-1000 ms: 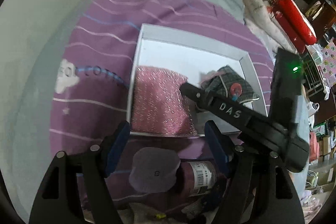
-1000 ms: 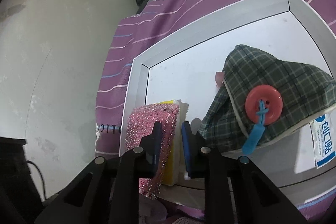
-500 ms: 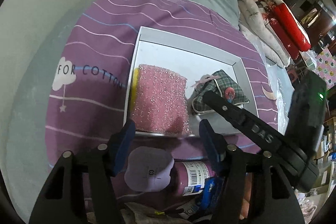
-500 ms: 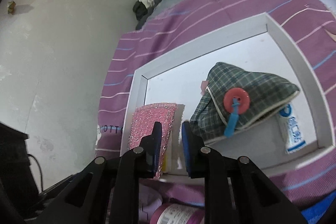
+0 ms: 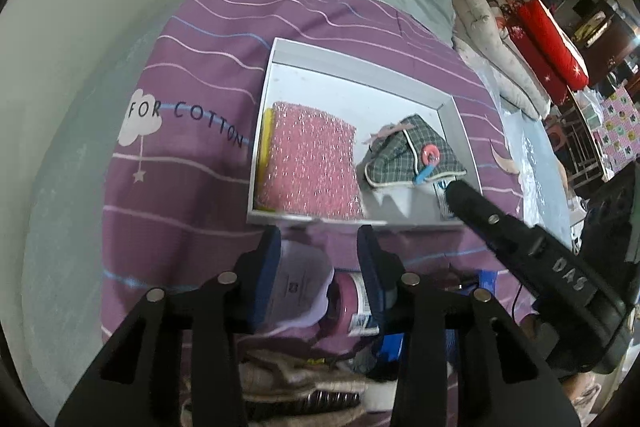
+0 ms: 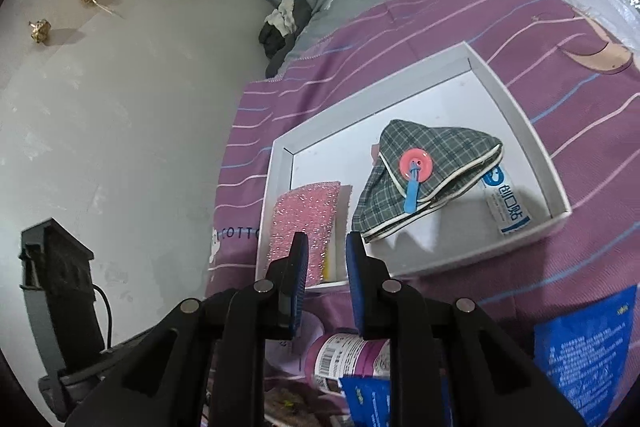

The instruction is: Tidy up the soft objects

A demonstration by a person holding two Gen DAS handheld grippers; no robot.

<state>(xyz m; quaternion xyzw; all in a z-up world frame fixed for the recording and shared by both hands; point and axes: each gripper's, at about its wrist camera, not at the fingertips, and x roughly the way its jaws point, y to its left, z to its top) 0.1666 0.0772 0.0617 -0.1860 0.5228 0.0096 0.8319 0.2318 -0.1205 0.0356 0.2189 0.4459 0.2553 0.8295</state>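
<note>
A white tray [image 5: 360, 75] lies on the purple striped bedcover. In it a pink glitter sponge [image 5: 312, 163] rests on a yellow one [image 5: 265, 147], beside a plaid pouch [image 5: 408, 155] with a red button. My left gripper [image 5: 320, 259] hangs just in front of the tray, jaws closing over a pale lilac pad [image 5: 300, 283] lying below them; the pads do not press on it. My right gripper [image 6: 326, 259] hovers off the tray's [image 6: 516, 115] near edge, its jaws a narrow gap apart with nothing between them. Beyond it lie the sponge [image 6: 304, 223] and pouch [image 6: 432, 155].
A pink bottle [image 5: 352, 299] with a barcode lies beside the lilac pad. Blue packets [image 6: 584, 347] sit near the front. A small white and blue packet [image 6: 506, 203] lies in the tray. The wall [image 6: 120, 107] runs along the left. Folded bedding [image 5: 540, 27] is piled at the right.
My left gripper's jaws have narrowed over the lilac pad. My right gripper has drawn back and up from the sponge and pouch, out of the tray.
</note>
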